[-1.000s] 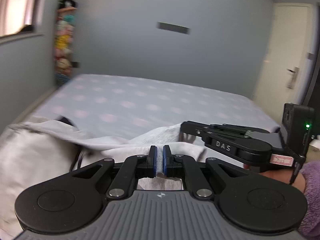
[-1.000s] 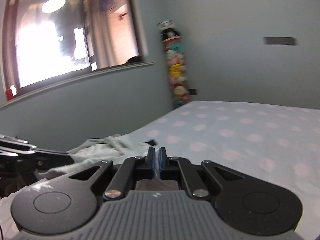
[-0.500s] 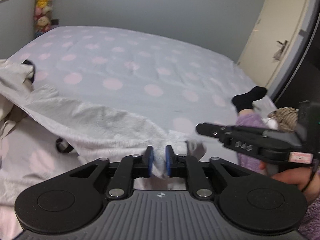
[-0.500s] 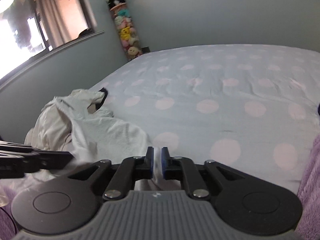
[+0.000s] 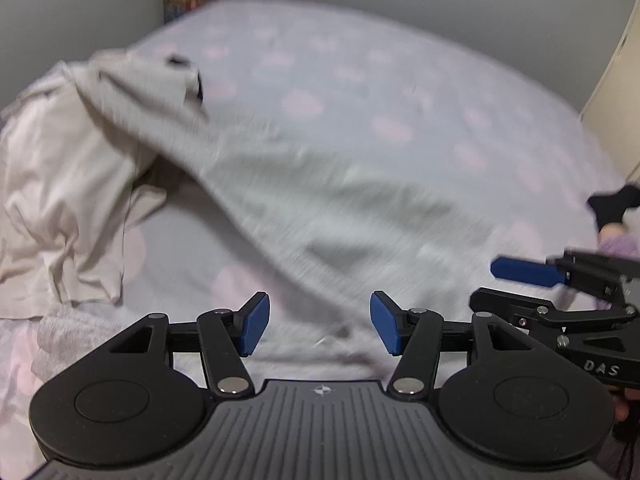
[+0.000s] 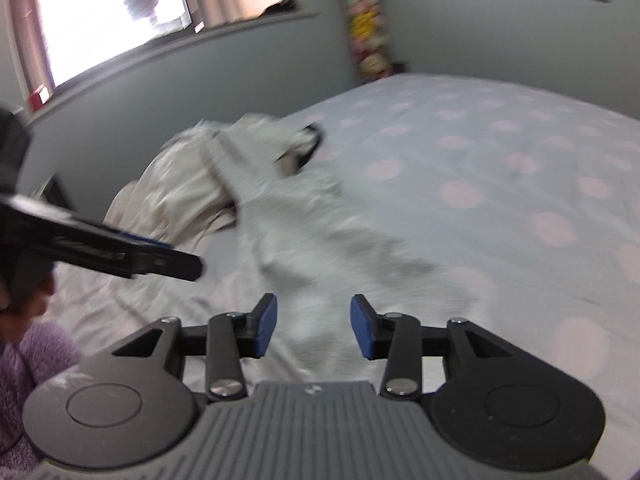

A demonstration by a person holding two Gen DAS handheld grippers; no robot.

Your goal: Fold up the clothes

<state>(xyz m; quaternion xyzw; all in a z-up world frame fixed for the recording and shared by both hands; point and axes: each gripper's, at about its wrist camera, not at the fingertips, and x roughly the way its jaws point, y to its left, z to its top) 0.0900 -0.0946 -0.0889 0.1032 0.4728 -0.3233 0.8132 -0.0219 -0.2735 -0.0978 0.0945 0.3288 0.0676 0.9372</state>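
A white garment (image 5: 320,200) lies stretched across the bed, blurred by motion; it also shows in the right wrist view (image 6: 320,240). My left gripper (image 5: 318,328) is open just above its near edge, holding nothing. My right gripper (image 6: 313,330) is open over the same near edge, also empty. The right gripper shows at the right of the left wrist view (image 5: 560,292), and the left gripper shows at the left of the right wrist view (image 6: 120,252). A cream garment (image 5: 60,184) lies bunched at the left, partly under the white one.
The bed (image 6: 520,180) has a grey sheet with pink dots. A black sock (image 5: 612,204) lies at its right edge. A window (image 6: 120,20) and a stack of plush toys (image 6: 368,32) stand at the far wall. A door (image 5: 620,100) is at the right.
Both grippers have opened and let go of the white garment's edge. The garment has dropped onto the bed. Both cameras have tilted down toward it.
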